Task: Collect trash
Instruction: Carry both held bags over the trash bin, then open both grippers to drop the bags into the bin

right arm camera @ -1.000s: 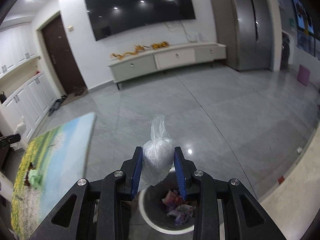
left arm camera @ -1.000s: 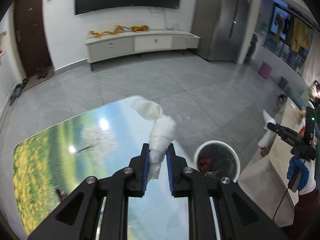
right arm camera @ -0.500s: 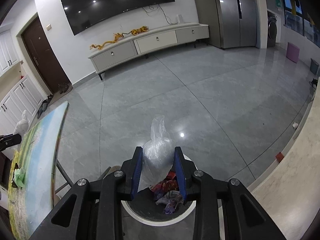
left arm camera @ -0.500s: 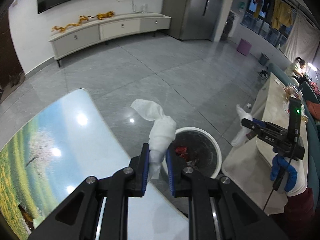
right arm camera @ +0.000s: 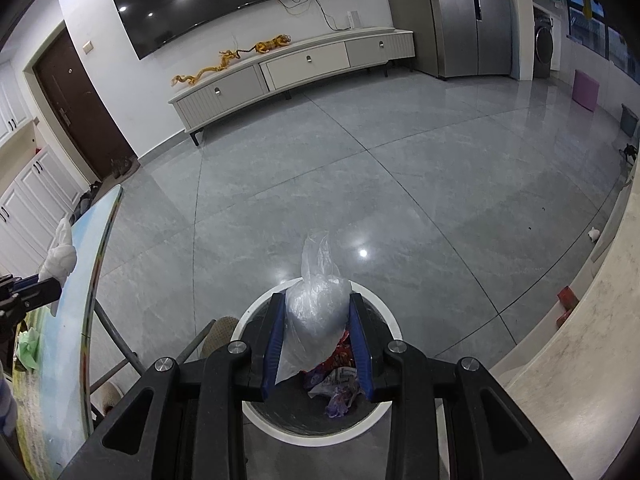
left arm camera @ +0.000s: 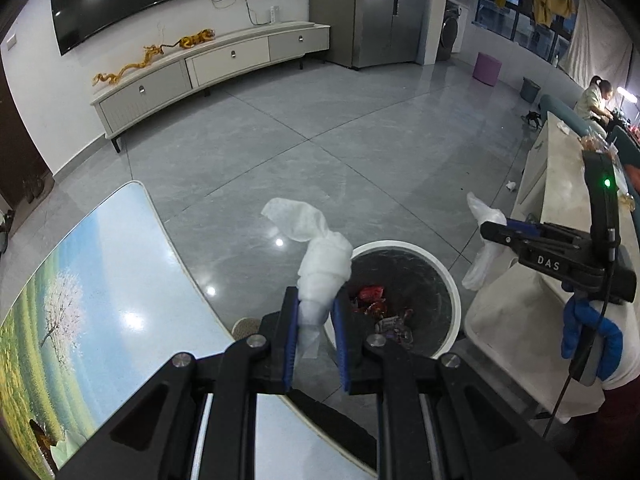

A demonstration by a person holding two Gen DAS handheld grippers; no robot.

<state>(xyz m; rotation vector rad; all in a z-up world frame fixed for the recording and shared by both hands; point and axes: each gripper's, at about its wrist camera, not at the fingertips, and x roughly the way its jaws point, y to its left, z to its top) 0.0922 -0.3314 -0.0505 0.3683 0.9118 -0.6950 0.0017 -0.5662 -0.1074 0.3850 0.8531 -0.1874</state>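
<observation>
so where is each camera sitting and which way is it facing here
Left wrist: sits on the left tongs, angled down past the table edge toward the trash bin; its own fingers clamp a white tissue wad, and the right tongs and a blue-gloved hand show at right.
Right wrist: sits on the right tongs, angled down over the bin; its fingers clamp a clear plastic bag, and the left tongs show at left.
Shared: bin, table, TV wall, cabinet, each other's tongs.
</observation>
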